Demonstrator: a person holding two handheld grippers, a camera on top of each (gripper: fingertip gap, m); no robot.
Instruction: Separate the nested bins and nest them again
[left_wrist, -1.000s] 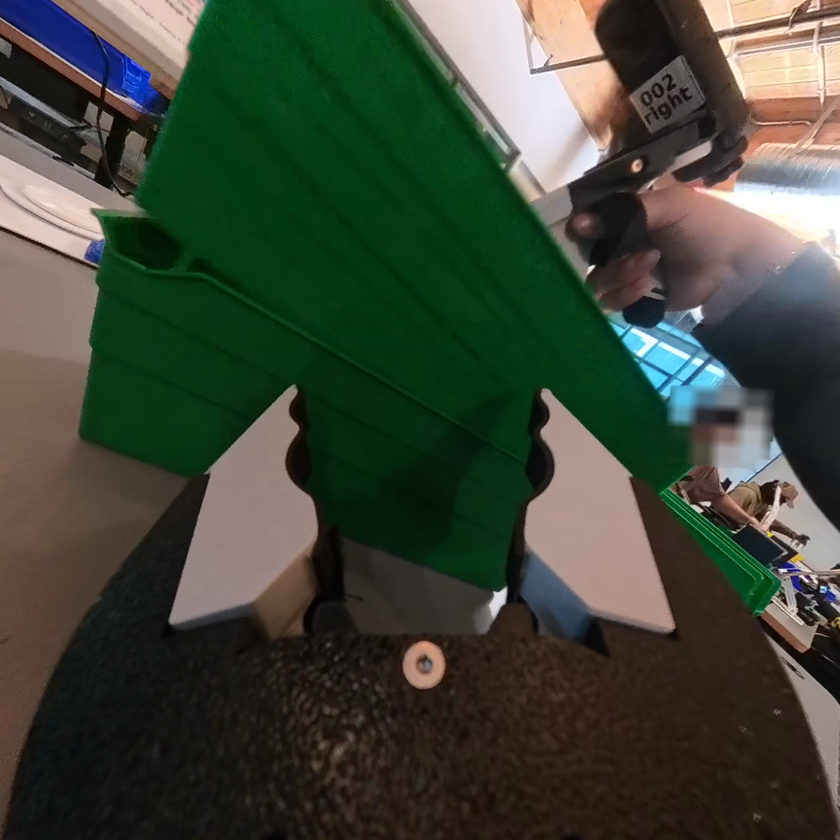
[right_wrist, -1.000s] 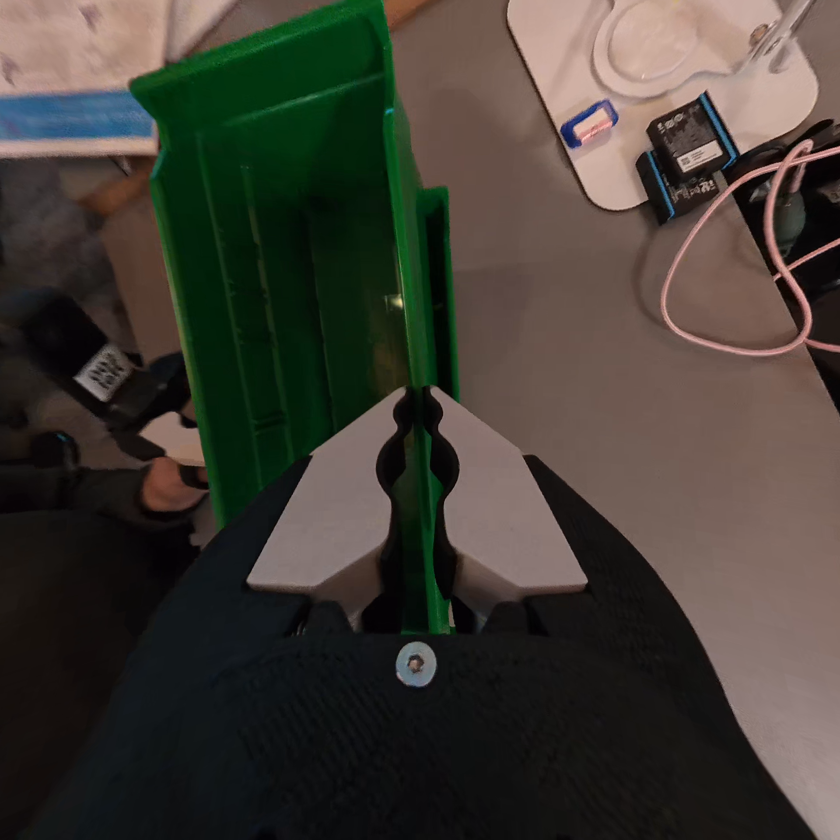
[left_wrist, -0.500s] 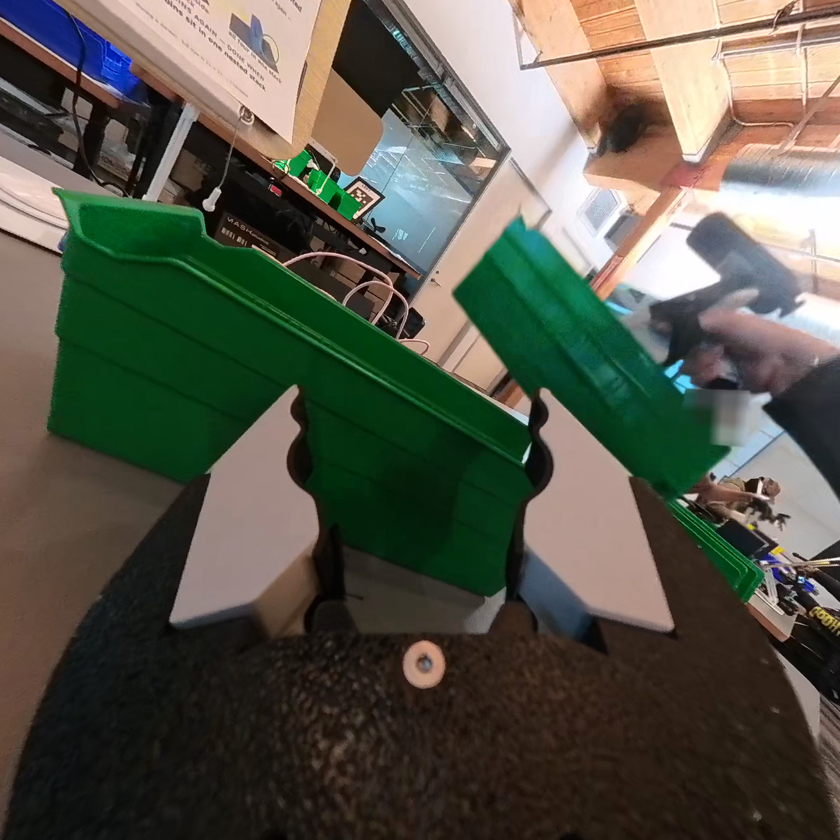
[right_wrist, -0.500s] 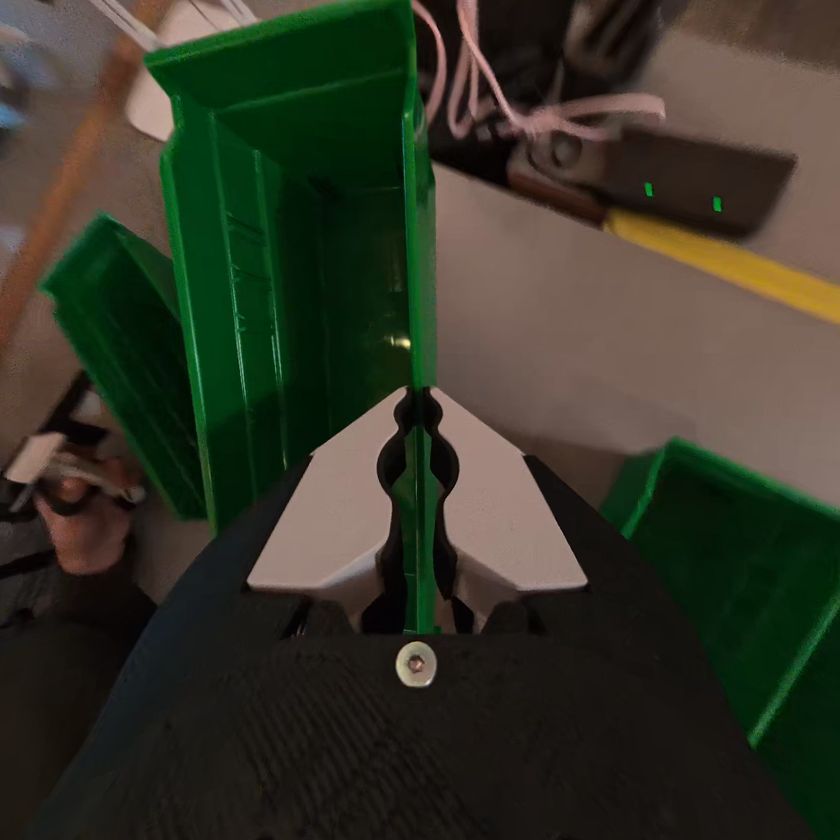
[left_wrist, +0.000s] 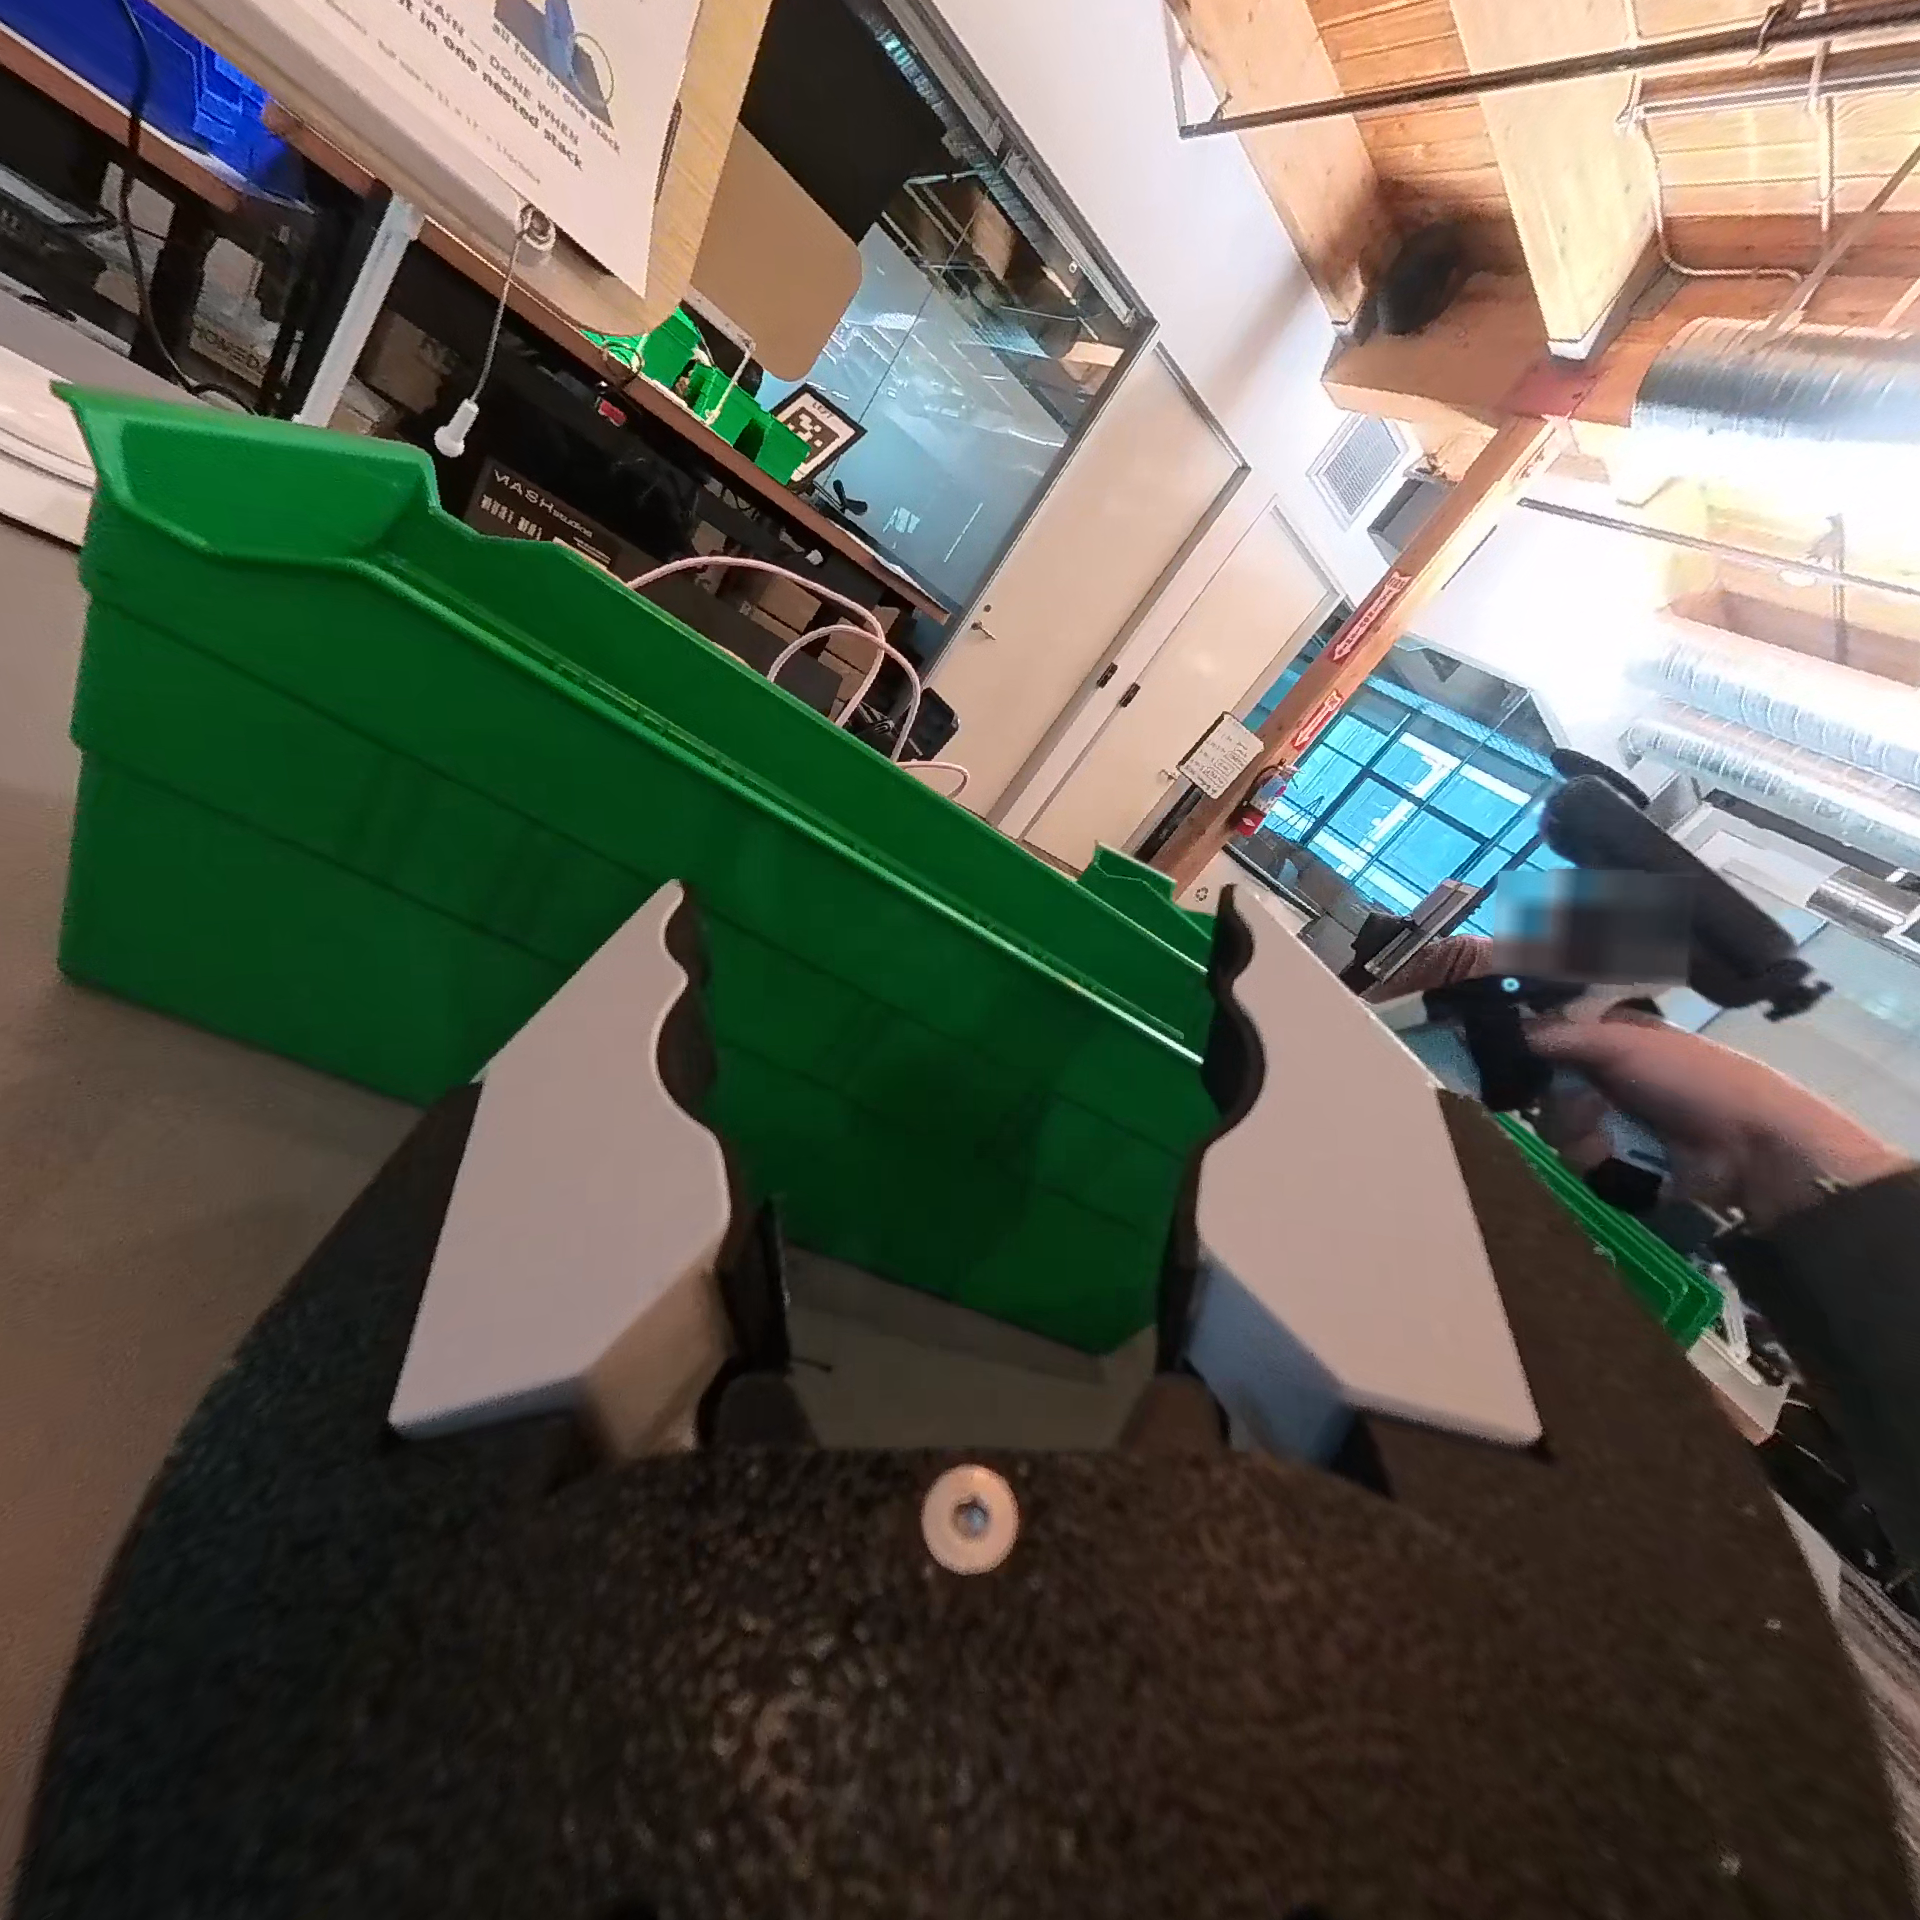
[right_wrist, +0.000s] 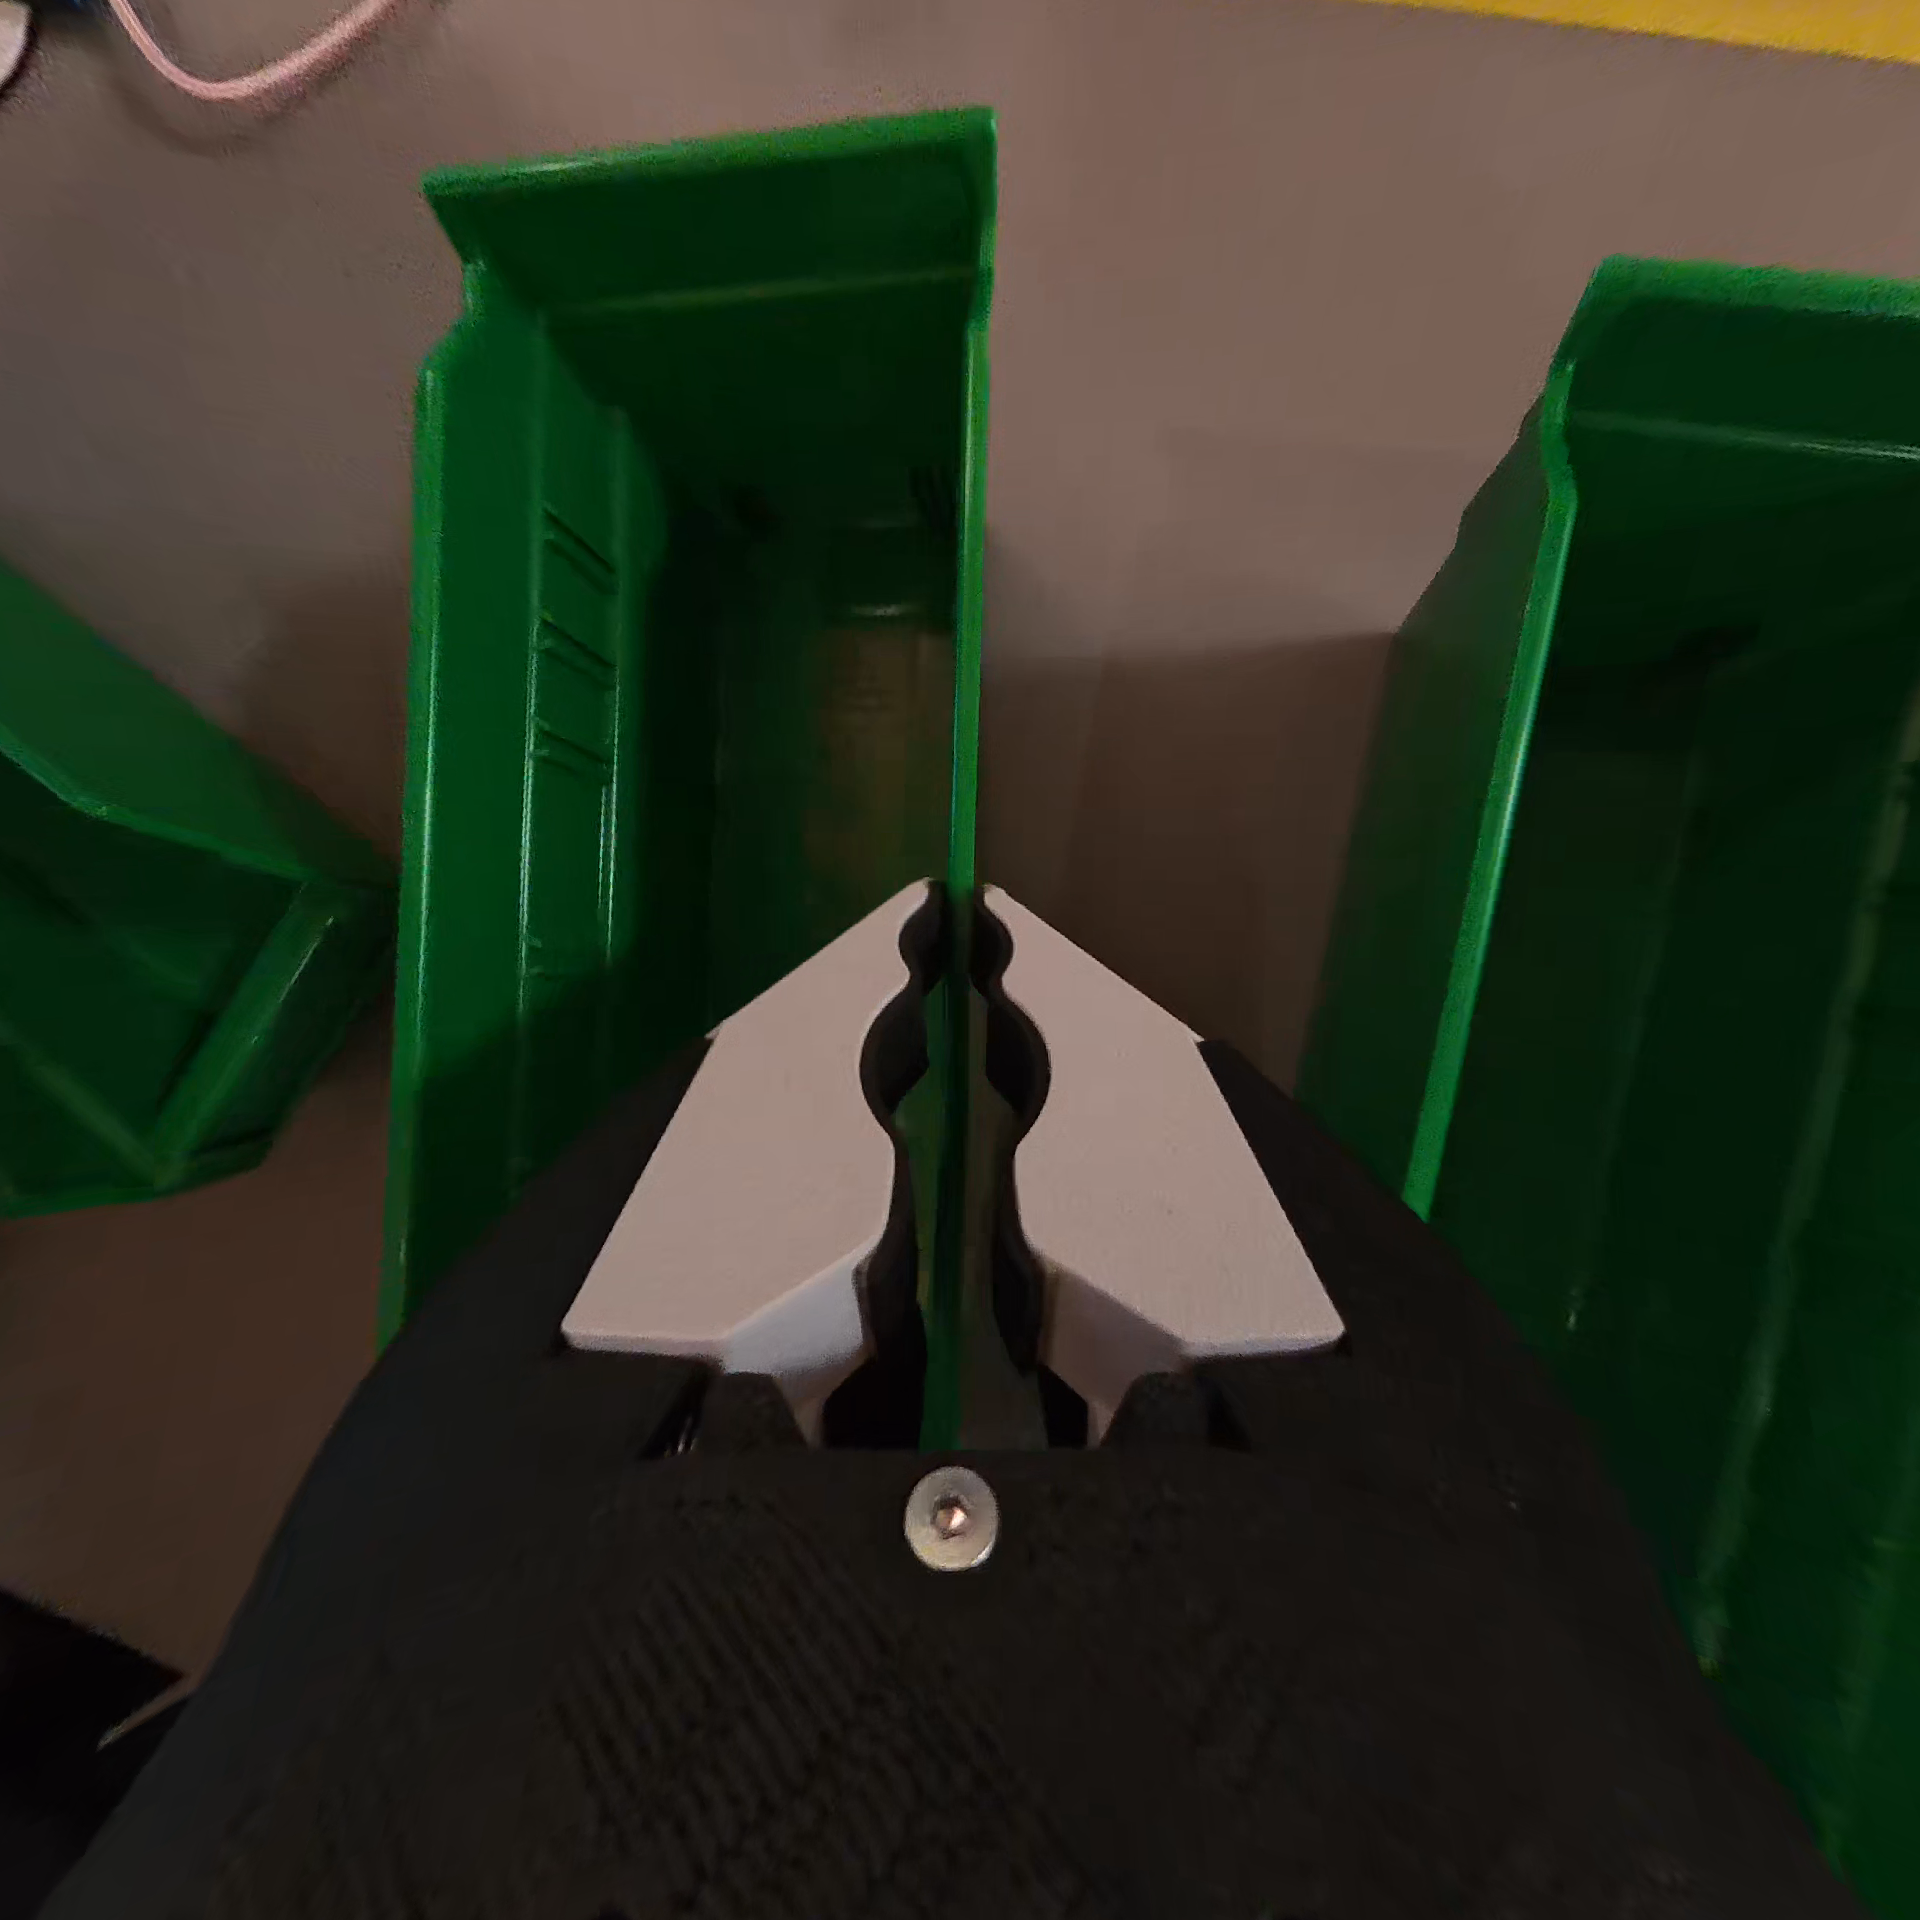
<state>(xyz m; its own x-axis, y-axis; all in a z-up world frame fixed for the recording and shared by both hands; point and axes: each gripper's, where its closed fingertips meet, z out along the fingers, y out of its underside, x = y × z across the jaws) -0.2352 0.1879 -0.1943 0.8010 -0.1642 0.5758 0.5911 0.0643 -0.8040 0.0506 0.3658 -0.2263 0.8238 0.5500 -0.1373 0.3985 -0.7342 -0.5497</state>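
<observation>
A stack of nested green bins (left_wrist: 364, 748) stands on the grey table. My left gripper (left_wrist: 951, 904) is open, level with the table, its fingers either side of the stack's near end. My right gripper (right_wrist: 961, 904) is shut on the thin side wall of a single green bin (right_wrist: 582, 727) and looks down into it. This bin hangs over or sits on the table, I cannot tell which. It is between the stack (right_wrist: 156, 935) on its left and another single green bin (right_wrist: 1662, 831) on its right.
The grey table (right_wrist: 1195, 416) shows between the bins. A pink cable (right_wrist: 239, 83) lies at its far left and a yellow strip (right_wrist: 1662, 21) runs along the far edge. In the left wrist view, the hand (left_wrist: 1714, 1122) holding the right gripper is at the right, above a green bin rim (left_wrist: 1621, 1236).
My right gripper lifted the single bin off the stack, carried it right and lowered it between the stack and the other bin. My left gripper stayed open at the stack's end.
</observation>
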